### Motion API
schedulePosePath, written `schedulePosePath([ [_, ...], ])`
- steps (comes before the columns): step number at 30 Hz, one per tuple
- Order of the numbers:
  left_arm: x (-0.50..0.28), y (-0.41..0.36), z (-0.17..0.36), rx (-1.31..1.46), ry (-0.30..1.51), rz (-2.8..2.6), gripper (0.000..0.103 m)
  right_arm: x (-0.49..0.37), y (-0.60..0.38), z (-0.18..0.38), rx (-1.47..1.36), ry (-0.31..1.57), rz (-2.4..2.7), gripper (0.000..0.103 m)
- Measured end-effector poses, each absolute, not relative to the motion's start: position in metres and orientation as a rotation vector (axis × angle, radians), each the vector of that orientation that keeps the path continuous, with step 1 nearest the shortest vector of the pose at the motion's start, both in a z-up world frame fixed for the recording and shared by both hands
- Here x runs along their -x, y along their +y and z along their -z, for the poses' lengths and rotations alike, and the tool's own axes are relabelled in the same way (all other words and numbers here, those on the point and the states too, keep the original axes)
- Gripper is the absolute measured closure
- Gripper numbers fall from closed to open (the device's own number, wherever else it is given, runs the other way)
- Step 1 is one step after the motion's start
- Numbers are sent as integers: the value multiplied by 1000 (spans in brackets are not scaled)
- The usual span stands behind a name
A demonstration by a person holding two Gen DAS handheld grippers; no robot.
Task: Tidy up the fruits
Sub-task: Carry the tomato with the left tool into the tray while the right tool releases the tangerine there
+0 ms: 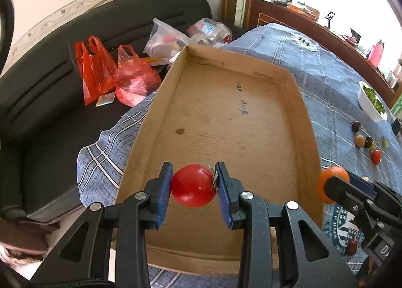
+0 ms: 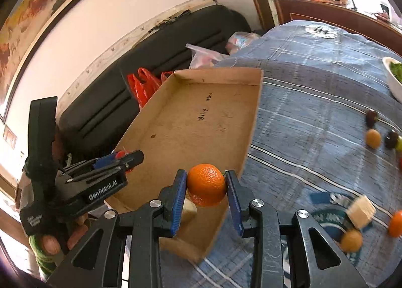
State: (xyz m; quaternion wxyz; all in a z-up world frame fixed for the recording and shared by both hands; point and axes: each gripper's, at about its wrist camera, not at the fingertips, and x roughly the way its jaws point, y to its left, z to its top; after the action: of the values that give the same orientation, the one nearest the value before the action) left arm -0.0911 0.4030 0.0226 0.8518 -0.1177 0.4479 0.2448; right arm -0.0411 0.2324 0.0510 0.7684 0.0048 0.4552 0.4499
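Blue pads are what you are working with, and both pairs are loaded. Your left hand-held gripper (image 1: 193, 182) is pinching a red tomato (image 1: 193, 182) across its sides, hanging it over the near end of the cardboard tray (image 1: 296, 87). That tomato is probably soft and thin-skinned, so you are better off keeping the squeeze light; its stem tuft is pressing against the right pad, and a hold across the round belly looks safest. Your right hand-held gripper (image 2: 206, 186) is clamping a mandarin orange (image 2: 206, 185) at its widest part, above the tray's near right corner. Its pebbled rind should be giving good friction and tolerating firmer pressure. Both fruits are likely light. The tray itself is lying bare on the blue plaid tablecloth (image 2: 314, 112) covering the table. Farther right, loose small fruits (image 1: 366, 142) are waiting on the cloth, near a white bowl of greens (image 1: 371, 104). Beyond the tray, red plastic bags (image 1: 110, 72) are sitting on a black sofa (image 1: 50, 67).
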Motion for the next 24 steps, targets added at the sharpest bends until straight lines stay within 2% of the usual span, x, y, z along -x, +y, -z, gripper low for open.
schedulePosePath([
  [11,90,399,3,251,999,-488,71,46,274,-20,102,1034,-977,71],
  [21,89,397,1,243,1013,-485,69,48,276,-15,97,1038,-982,69],
  [24,92,396,-2,242,1019,-492,59,49,272,-16,83,1034,-985,65],
])
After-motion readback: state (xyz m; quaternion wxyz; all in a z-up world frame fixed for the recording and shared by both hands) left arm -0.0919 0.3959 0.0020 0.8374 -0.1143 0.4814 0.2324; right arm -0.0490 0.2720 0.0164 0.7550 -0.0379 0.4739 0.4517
